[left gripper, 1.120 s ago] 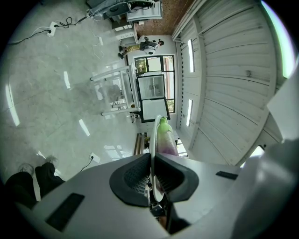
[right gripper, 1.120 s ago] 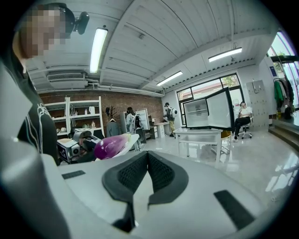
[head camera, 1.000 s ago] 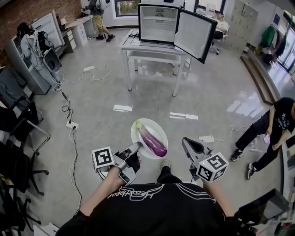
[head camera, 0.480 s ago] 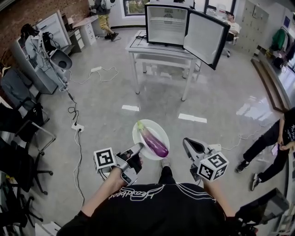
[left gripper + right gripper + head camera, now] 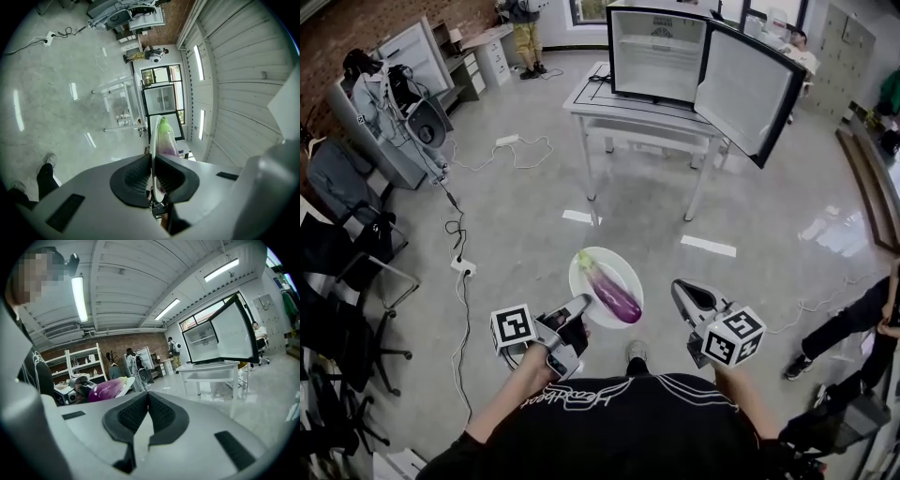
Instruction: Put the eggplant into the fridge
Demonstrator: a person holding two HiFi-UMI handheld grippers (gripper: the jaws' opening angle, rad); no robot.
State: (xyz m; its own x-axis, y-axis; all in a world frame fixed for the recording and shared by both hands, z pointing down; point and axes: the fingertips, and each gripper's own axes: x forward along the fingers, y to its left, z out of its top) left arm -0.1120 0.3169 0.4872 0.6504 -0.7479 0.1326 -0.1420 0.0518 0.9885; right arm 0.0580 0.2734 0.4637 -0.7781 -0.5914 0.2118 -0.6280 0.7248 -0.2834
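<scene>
The left tool [image 5: 580, 304] is clamped on the near rim of a white plate [image 5: 581, 265]. In the left gripper view its two dark pads are almost together, with only the thin edge of the plate pinched between them. The eggplant [image 5: 612, 292] lies on that plate, purple, with its green stem end pointing away from the person, so it is carried in the air above the grey floor [image 5: 516, 216], in front of the person's body. The right tool [image 5: 680, 287] hangs just beside the plate on its right, apart from it. The right gripper view shows its jaws closed against each other with nothing in them. Well ahead stands a white worktop [image 5: 614, 105] and on it the fridge [image 5: 658, 54], whose door [image 5: 750, 89] is swung wide to the right, showing a pale inside with shelves. A cable and a power strip [image 5: 463, 266] lie on the floor to the left.
</scene>
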